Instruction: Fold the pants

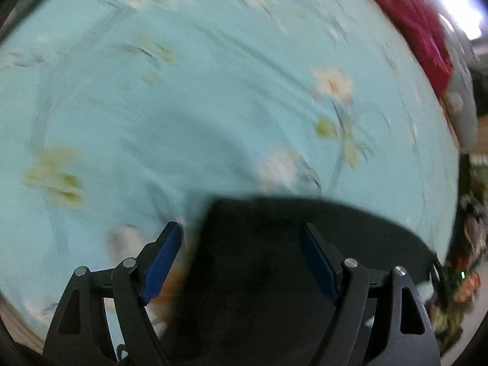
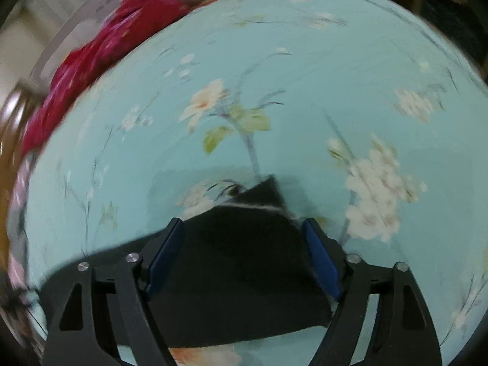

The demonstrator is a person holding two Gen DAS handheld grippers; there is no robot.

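Black pants (image 1: 259,274) lie flat on a light blue flowered sheet (image 1: 213,91). My left gripper (image 1: 241,225) points down over them with its jaws wide apart; the cloth's left edge runs between the blue pads (image 1: 161,262), and neither pad presses on it. In the right wrist view the pants (image 2: 238,268) span the gap under my right gripper (image 2: 242,221), whose jaws also stand apart, open. A corner of the black cloth (image 2: 265,192) is turned up just beyond the fingertips and shows a pale seam. Both views are blurred.
A crumpled red cloth (image 1: 421,30) lies along the sheet's far edge, with a grey-white thing (image 1: 463,103) beside it. The right wrist view has the same red cloth (image 2: 100,58) at upper left. The sheet (image 2: 305,76) stretches wide beyond the pants.
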